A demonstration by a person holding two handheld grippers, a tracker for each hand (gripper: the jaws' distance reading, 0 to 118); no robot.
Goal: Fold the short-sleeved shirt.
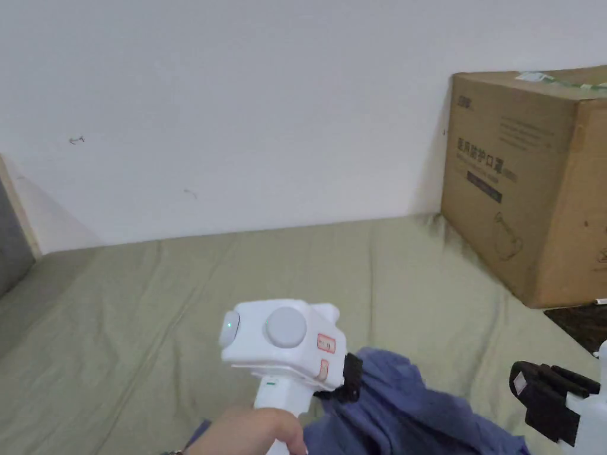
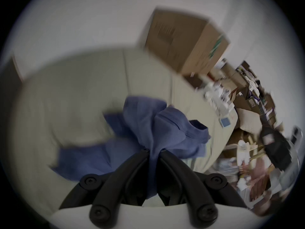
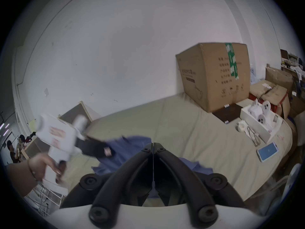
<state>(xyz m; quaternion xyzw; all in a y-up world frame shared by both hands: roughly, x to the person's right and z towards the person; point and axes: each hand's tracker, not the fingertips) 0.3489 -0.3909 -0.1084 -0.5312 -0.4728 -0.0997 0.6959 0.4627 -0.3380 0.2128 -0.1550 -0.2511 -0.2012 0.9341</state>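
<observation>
Olive-green cloth-covered bench (image 1: 148,308), bearing a large brown cardboard box (image 1: 527,183) at far right. Crumpled blue short-sleeved shirt (image 1: 403,409) heaped at the near edge, between both tools. Left hand-held gripper (image 2: 153,150) clenched on a bunched fold, shirt trailing away ahead. Right hand-held gripper (image 3: 153,144) closed, empty, just right of the heap; long axis unreadable.

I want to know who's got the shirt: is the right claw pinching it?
No. In the right gripper view the right claw is shut with nothing between its jaws, and the blue shirt lies behind it.
</observation>
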